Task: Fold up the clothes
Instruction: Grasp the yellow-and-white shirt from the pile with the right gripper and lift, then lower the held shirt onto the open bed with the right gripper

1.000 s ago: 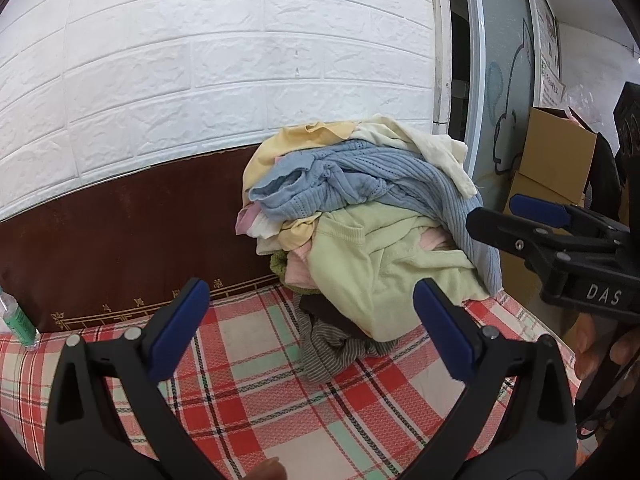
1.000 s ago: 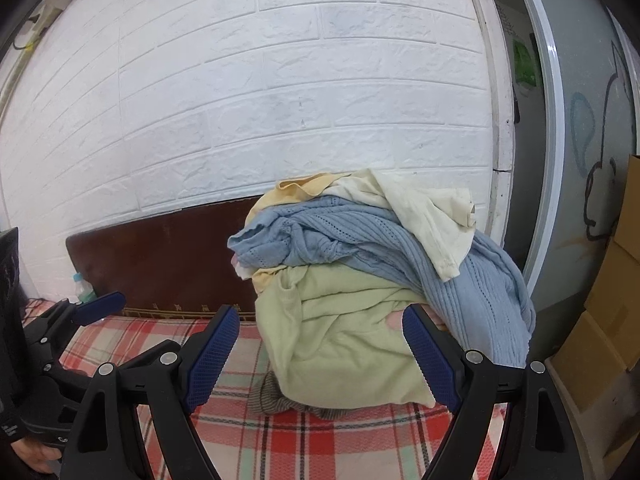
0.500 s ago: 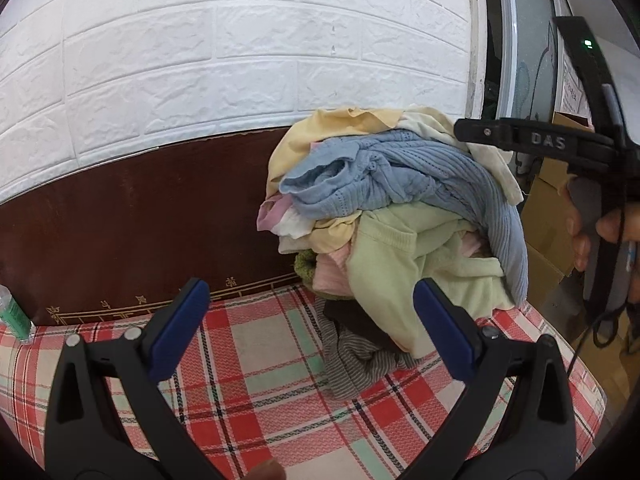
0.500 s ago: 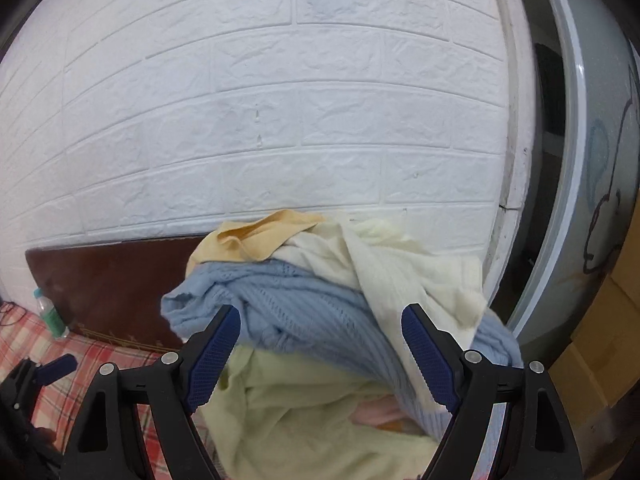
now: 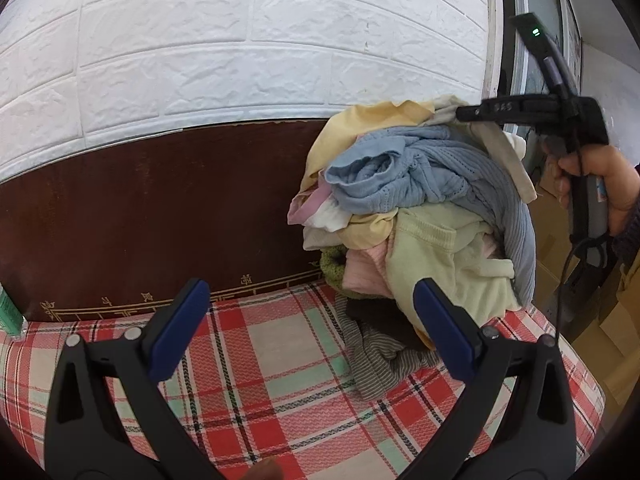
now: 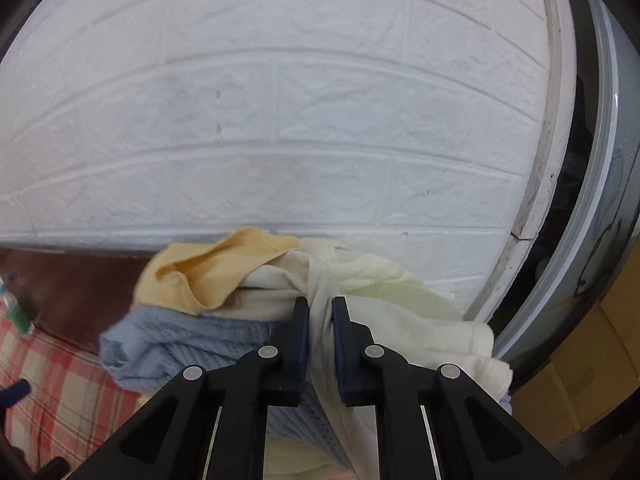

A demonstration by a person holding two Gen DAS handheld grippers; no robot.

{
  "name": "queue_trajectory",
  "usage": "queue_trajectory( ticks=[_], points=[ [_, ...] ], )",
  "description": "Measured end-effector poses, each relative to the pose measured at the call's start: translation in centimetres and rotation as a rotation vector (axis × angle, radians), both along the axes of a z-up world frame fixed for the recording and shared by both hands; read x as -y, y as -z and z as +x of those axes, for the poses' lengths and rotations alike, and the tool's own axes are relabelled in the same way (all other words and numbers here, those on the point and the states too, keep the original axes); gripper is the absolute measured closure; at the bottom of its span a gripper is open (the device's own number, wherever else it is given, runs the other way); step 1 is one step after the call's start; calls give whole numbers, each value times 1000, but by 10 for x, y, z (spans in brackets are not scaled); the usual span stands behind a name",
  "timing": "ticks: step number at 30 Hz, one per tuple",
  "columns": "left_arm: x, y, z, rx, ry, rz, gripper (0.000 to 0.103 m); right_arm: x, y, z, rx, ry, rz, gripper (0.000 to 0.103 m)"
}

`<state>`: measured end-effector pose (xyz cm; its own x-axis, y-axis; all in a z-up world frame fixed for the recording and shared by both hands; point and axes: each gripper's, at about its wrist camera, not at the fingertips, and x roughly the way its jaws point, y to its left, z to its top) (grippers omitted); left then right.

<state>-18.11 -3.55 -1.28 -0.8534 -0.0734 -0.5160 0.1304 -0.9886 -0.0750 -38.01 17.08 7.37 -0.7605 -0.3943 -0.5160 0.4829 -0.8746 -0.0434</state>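
Much of the heap of mixed garments is hidden: only crumpled edges of the lower pieces show, so their kinds cannot be told, and in the right wrist view the black arms of the right gripper cover the bottom of the heap. The heap sits at the right end of a red, green and cream plaid cloth surface, against a dark brown panel with gold line patterning below a white brick-textured wall. On top lies a cream knitted garment, beside a yellow cloth and over a pale blue ribbed knit. The right gripper's blue-padded fingers are pressed together on a gathered fold of the cream garment, which runs as a narrow band between them and drapes toward the camera. The left gripper hangs over the plaid surface with its fingers wide apart and holding nothing. In the left wrist view, a hand grips the right gripper's handle, whose small white lettering is too blurred to read, and a green light shows on top. The gold characters on the panel are illegible. A green bottle is cut off at the left edge.
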Motion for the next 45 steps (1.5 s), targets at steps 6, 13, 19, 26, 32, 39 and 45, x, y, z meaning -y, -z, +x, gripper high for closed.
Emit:
queue_trajectory(
  ticks=[6,13,19,26,32,39,45],
  points=[
    [7,-5,9,-16,2,18,1,-14,-67,58,-113,-120,-143,94],
    [8,-20,41,-55,21,39,1,-16,-117,128,-141,-281,-280,94],
    [10,-19,97,-66,123,61,1,-21,-130,196,-120,-427,-350,94],
    [36,-7,200,-62,257,112,1,-16,-109,283,-36,-579,-382,94],
    [70,32,290,31,250,132,1,4,-58,348,64,-680,-392,94],
    [92,96,356,188,221,216,1,21,81,371,344,-580,-206,93],
    [78,139,373,282,268,287,1,2,192,374,518,-437,103,90]
  ],
)
